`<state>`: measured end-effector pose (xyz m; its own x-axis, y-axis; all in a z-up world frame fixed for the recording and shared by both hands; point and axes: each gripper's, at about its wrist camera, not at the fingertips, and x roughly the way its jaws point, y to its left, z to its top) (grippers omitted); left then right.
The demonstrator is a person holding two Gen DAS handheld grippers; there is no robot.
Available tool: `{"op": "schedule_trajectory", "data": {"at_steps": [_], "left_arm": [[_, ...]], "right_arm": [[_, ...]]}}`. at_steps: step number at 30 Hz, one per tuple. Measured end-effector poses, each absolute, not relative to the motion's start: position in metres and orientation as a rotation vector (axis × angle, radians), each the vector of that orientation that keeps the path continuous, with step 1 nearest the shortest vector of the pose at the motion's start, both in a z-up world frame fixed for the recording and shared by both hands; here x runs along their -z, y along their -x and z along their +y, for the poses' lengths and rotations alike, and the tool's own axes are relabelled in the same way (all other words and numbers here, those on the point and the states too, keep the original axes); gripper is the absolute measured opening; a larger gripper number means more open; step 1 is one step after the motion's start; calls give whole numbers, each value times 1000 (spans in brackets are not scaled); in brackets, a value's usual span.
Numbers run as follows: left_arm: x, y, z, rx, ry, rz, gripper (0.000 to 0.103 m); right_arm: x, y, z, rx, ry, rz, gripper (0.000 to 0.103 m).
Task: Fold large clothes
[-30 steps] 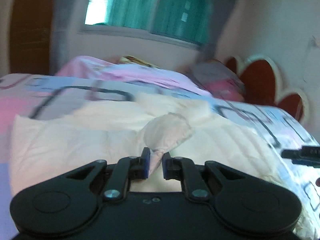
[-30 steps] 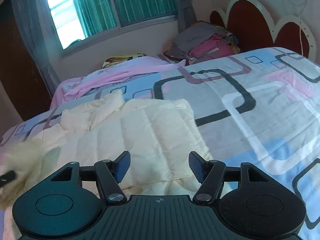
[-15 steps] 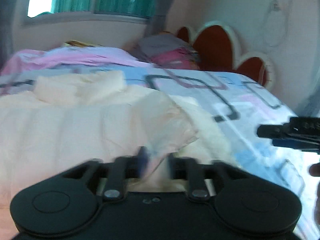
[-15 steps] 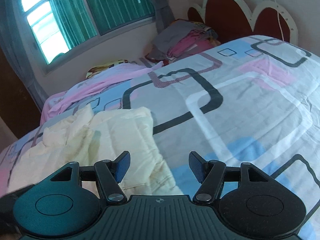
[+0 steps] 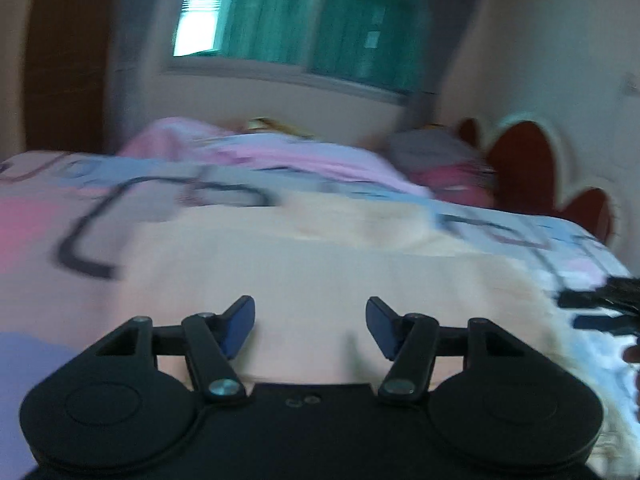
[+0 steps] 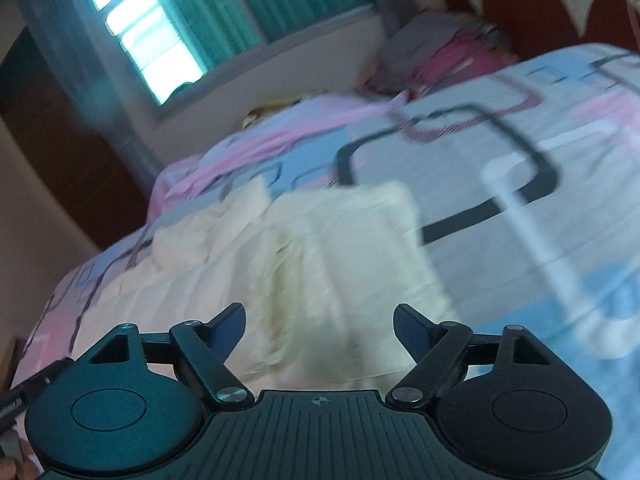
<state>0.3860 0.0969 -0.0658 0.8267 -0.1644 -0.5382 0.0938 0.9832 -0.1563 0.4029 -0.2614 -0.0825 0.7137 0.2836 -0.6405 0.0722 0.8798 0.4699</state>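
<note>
A cream quilted garment lies spread on the bed, and in the right wrist view the garment shows a folded layer on top. My left gripper hovers just over the cloth near its front edge, jaws opening, nothing between the blue pads. My right gripper hangs above the garment's right part, jaws also opening and empty. The right gripper's black tip shows at the right edge of the left wrist view. Both views are blurred by motion.
The bed sheet has pink, blue and grey rectangles. A pink blanket is bunched at the far side below the window. A pile of clothes sits by the red headboard. A dark door stands far left.
The left gripper held a fold of the cream garment one second ago and has let it go, its jaws now wide. The cloth lies flat. The right gripper opened wider and swung back over the garment.
</note>
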Motion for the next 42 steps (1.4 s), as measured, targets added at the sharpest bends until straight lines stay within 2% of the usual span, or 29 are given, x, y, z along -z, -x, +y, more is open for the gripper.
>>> {"op": "schedule_trajectory", "data": {"at_steps": [2, 4, 5, 6, 7, 8, 9, 17, 21, 28, 36, 37, 38, 39, 40, 42], "left_arm": [[74, -393, 118, 106, 127, 610, 58], [87, -405, 127, 101, 119, 674, 55], [96, -410, 129, 99, 106, 702, 55], [102, -414, 130, 94, 92, 724, 55], [107, -415, 130, 96, 84, 727, 55], [109, -413, 131, 100, 79, 722, 55], [108, -412, 132, 100, 67, 720, 55], [80, -370, 131, 125, 63, 673, 53], [88, -357, 111, 134, -44, 750, 44], [112, -392, 111, 65, 33, 781, 32], [104, -377, 120, 65, 57, 782, 31], [100, -368, 123, 67, 54, 778, 30], [94, -358, 127, 71, 59, 759, 30], [88, -352, 130, 71, 61, 731, 30], [83, -350, 132, 64, 52, 711, 32], [77, -357, 136, 48, 42, 676, 36]], "right_arm": [[93, -414, -252, -142, -493, 815, 80], [102, -423, -244, -152, -472, 856, 47], [103, -425, -243, -151, -458, 863, 24], [102, -425, -242, -143, -444, 856, 14], [100, -423, -242, -124, -422, 850, 12], [96, -420, -242, -99, -397, 840, 3], [92, -416, -241, -80, -366, 821, 0], [77, -390, -259, -47, -388, 787, 0], [77, -375, -255, -45, -402, 799, 0], [81, -375, -243, -39, -397, 827, 0], [77, -374, -244, -27, -394, 811, 1], [76, -374, -245, -26, -399, 804, 5], [75, -375, -247, -29, -406, 795, 39], [73, -375, -248, -31, -411, 769, 76], [71, -376, -248, -40, -406, 738, 80], [67, -383, -244, -59, -399, 721, 79]]}}
